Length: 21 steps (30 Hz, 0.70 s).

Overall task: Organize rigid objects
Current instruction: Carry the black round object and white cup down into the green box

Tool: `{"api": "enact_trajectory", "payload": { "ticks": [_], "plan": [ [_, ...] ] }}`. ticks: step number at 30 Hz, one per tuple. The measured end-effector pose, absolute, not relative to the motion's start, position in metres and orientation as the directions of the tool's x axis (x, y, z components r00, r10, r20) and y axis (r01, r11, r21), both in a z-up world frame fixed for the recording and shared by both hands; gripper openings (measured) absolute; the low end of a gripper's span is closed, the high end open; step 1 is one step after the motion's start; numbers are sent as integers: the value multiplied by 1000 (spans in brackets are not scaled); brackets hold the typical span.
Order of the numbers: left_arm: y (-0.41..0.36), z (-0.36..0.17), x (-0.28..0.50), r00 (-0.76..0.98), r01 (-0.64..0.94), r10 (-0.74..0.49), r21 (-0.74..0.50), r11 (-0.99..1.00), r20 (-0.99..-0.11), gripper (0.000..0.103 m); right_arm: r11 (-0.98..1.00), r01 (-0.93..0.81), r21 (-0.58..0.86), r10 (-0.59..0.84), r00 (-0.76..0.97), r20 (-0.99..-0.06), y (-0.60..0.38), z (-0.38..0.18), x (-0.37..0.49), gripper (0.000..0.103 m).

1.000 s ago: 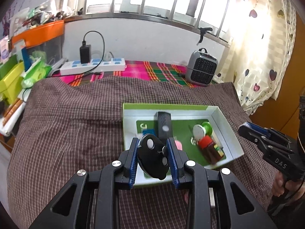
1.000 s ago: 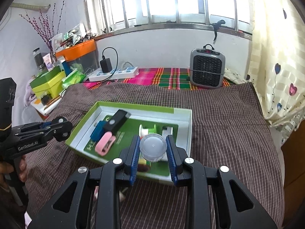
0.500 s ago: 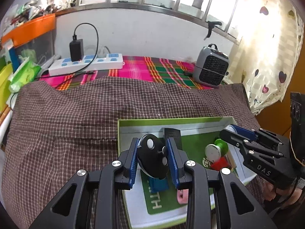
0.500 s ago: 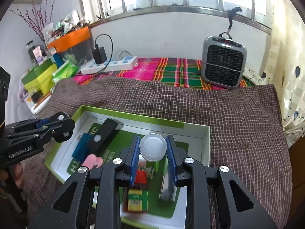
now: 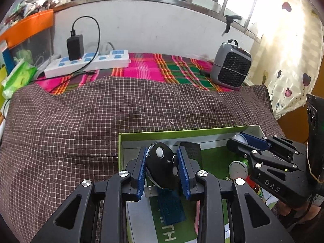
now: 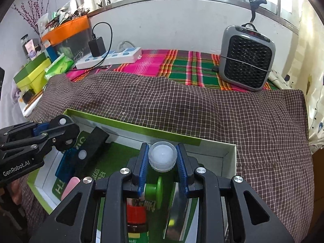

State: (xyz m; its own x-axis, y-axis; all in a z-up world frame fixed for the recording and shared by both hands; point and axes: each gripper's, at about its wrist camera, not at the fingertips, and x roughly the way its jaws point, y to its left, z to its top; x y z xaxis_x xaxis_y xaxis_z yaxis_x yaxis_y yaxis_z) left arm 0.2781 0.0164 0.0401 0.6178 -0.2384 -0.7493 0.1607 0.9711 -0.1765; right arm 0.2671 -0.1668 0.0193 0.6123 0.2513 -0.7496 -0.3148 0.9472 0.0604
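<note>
My left gripper (image 5: pixel 163 167) is shut on a black oval gadget (image 5: pixel 161 168) with white buttons, held over the near left part of the green-rimmed box (image 5: pixel 182 134). My right gripper (image 6: pixel 162 159) is shut on a small clear plastic cap (image 6: pixel 162 158) above the same box (image 6: pixel 129 124). Inside the box lie a black rectangular block (image 6: pixel 95 141), a blue flat stick (image 5: pixel 172 206), a pink piece (image 6: pixel 69 185), a green spool (image 6: pixel 154 190) and a red-capped bottle (image 6: pixel 136 216). Each gripper appears in the other's view: the right (image 5: pixel 239 141), the left (image 6: pixel 64 131).
The box rests on a brown checked cloth (image 5: pixel 81 121) over a bed. At the back stand a grey fan heater (image 6: pixel 246 58), a white power strip (image 5: pixel 87 62) with a black charger, and an orange-lidded bin (image 6: pixel 66 32). A curtain (image 5: pixel 283 50) hangs at right.
Both grippers have moved forward and down over the box, each keeping its object; the box now fills the lower part of both views.
</note>
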Motion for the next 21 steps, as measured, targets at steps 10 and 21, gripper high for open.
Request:
{"api": "enact_trajectory", "payload": {
  "ticks": [10,21],
  "plan": [
    [11,34,282,608,173,-233,-160,972,-759,28,948,-311,66,248,596,-764,-165,13,272,29],
    [10,31,282,601,178,-232,-155,972,-764,28,950,-307,64,241,586,-774,-165,12,276,29]
  ]
}}
